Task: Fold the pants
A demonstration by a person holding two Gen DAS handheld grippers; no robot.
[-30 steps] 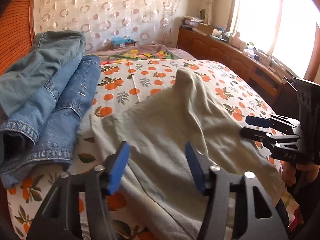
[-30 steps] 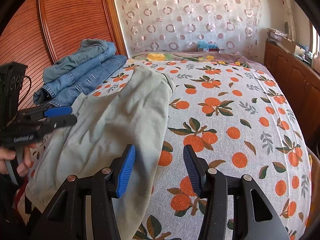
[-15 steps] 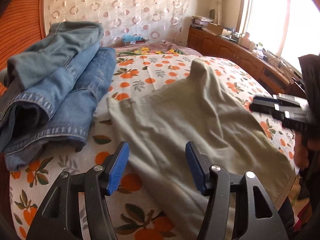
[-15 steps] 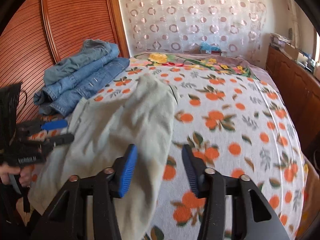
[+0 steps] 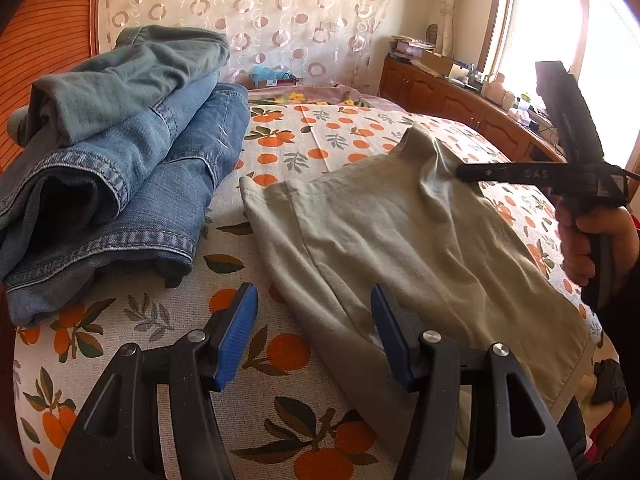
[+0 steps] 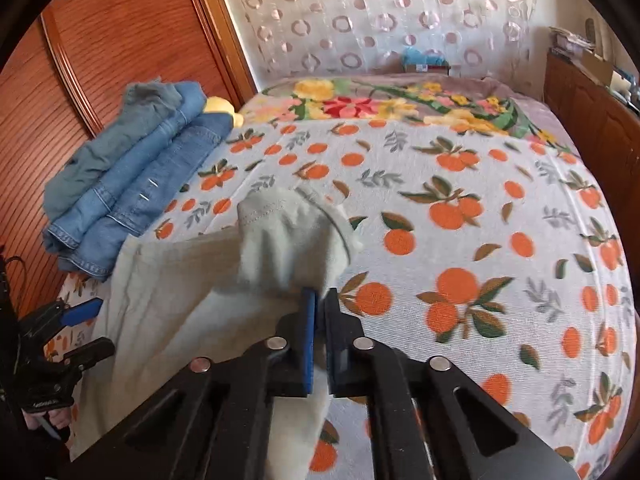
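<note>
1. The right gripper (image 6: 318, 316), open over the cloth half a second before, had now closed on a fold of the pale green pants (image 5: 420, 240). The cloth rose in a peak just ahead of its blue pads (image 6: 308, 320).
2. In the left wrist view the same tool lay across the far side of the pants, its tip buried in a ridge of raised fabric.
3. The left gripper (image 5: 316, 336) had not clamped anything. Its jaws stood wide apart just above the near edge of the pants, with bedsheet under one pad and cloth under the other.
4. The pants lay spread across the near part of the bed (image 6: 480, 208), one end hanging over the edge toward the person. A pile of jeans (image 5: 120, 184) sat just beside them, apart from the pale cloth.
5. Judged from this, the first grasp for a fold was made on the right side, while the left side had no hold yet. The fold itself was not yet started, since most of the cloth still lay flat.
</note>
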